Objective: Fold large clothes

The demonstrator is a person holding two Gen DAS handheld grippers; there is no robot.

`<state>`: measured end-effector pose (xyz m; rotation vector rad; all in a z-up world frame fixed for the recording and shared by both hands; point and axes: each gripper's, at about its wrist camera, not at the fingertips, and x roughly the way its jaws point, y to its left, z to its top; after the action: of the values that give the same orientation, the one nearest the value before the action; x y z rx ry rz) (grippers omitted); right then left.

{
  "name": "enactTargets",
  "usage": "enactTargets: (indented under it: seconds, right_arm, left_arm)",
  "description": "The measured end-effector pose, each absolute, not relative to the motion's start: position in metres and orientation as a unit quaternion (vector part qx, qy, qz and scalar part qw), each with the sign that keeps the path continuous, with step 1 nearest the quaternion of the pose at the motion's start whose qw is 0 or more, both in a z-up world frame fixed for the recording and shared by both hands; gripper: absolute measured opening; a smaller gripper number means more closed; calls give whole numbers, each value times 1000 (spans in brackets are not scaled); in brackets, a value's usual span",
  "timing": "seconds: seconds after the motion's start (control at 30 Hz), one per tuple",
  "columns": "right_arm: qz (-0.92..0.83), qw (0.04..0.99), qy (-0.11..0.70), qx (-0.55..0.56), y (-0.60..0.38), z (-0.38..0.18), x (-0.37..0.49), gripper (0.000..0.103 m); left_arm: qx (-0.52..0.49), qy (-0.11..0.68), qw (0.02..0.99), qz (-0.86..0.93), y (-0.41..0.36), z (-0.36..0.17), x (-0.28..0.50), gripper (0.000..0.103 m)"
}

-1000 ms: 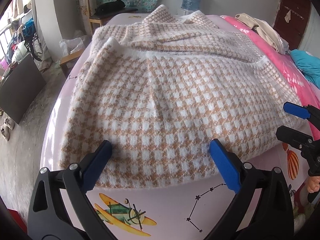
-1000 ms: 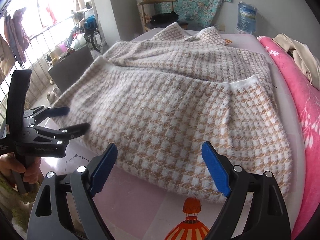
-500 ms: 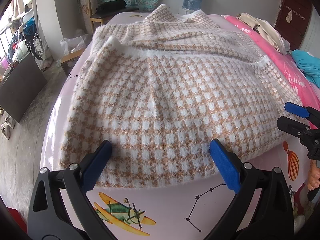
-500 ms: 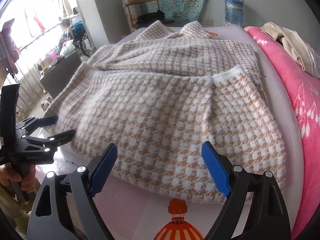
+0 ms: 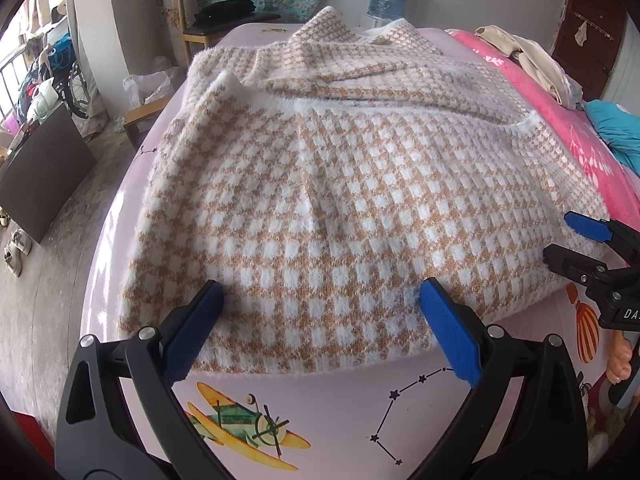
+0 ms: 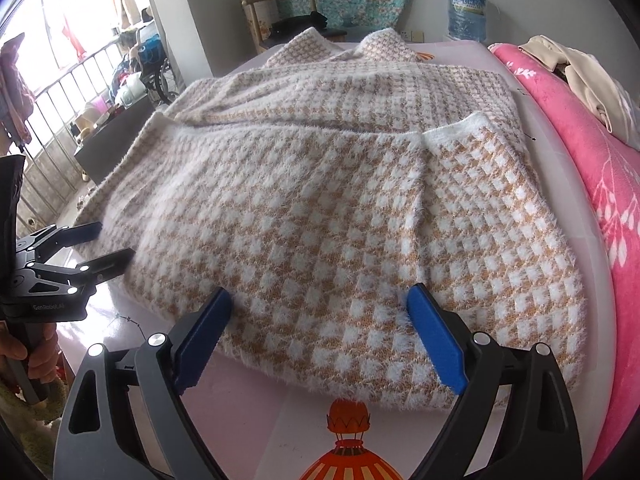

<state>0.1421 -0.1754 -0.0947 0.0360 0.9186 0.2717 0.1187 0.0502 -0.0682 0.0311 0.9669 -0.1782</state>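
White lettering reading "GenRobot.AI" is printed on the black body of the left gripper, as seen in the right wrist view. On the right gripper, in the left wrist view, the letters "DA" are seen before the lettering is cut off. The water bottle label is too blurred to be read.

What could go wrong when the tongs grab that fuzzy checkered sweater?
1. The sweater is thick and already doubled over, so the open left tongs and right tongs might pinch only the top layer at the near hem, and the fold could come out crooked.
2. Its long fuzzy fibres could snag on the blue pads.
3. It lies close to the bed's left edge, so a pull might drag it off.
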Motion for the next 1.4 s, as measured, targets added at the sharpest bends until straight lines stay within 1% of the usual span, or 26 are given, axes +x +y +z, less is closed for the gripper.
enactTargets:
  seconds: [0.07,0.17,0.57,0.67,0.83,1.0,1.13,1.23,1.4]
  right_arm:
    - [136,887,442,18,-175,-96,143,92]
    - [138,887,441,12,-172,-97,143,94]
    - [147,877,456,43,-181,-86,149,94]
    - [149,883,445,22,-181,-68,151,94]
    - [188,895,405,-2,-188,-13,167,94]
    - [211,898,387,18,-210,35,228,94]
    - [186,902,390,20,-221,54,300,94]
    - [183,892,412,38,-224,53,365,94]
    - [151,868,464,94,-235,23,477,94]
  left_arm:
    - [15,464,882,-85,50,-68,119,95]
    - [15,464,881,-85,51,-69,118,95]
    - [10,460,883,-89,58,-62,116,95]
    - [21,444,892,-82,66,-45,113,95]
    - [31,409,908,-85,78,11,130,95]
    - [27,379,920,-97,79,63,186,95]
    - [13,368,922,-117,67,79,261,95]
    - [-6,382,916,-125,50,74,331,95]
    - [-14,391,912,-124,19,56,436,95]
